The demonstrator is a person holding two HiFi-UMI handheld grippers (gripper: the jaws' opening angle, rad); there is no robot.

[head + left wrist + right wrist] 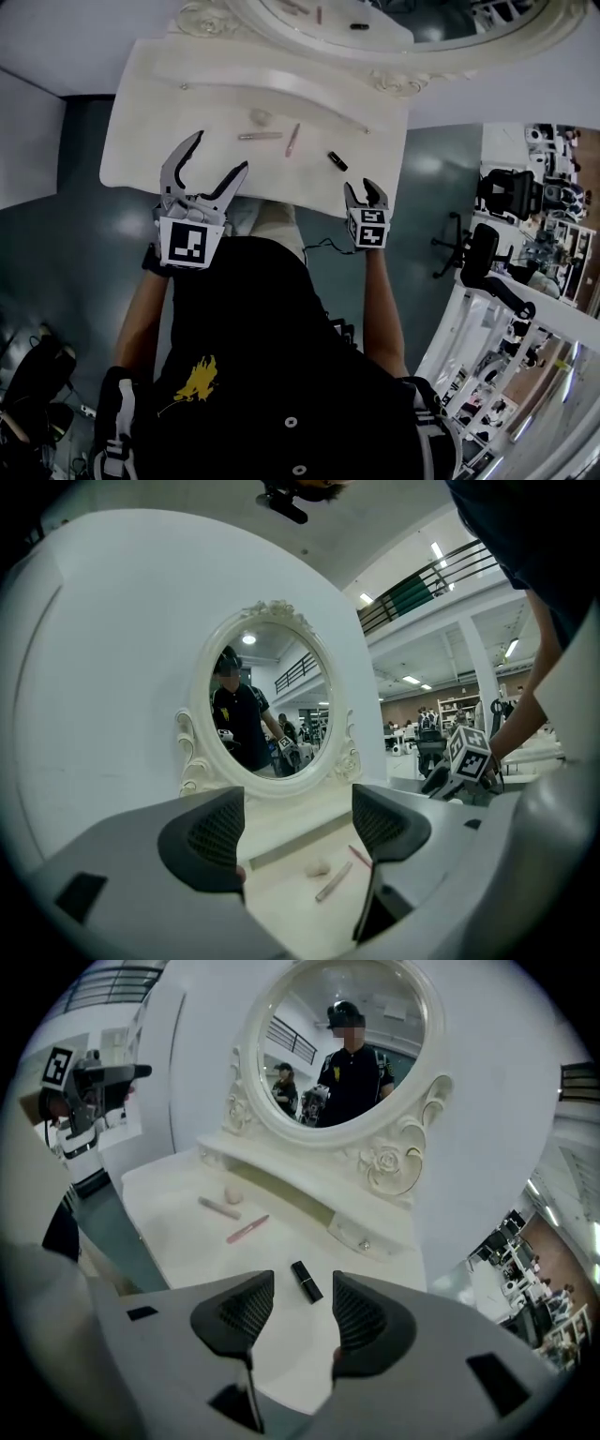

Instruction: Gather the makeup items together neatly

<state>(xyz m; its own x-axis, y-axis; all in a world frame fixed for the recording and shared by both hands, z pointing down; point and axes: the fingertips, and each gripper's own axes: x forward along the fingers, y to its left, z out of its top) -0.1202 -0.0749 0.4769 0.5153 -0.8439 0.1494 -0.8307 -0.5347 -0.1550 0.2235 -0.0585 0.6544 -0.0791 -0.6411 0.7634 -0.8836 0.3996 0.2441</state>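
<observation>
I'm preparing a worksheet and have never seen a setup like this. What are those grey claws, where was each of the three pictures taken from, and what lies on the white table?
A person holds a two-jaw tool in each hand: the left gripper and the right gripper. One picture comes from a camera on the person's head, looking down. The other two come from cameras riding on each gripper. On the white vanity table, below an oval mirror, lie a black lipstick, a pink pencil, a pale tube and a small sponge. Both grippers are open and hold nothing.
</observation>
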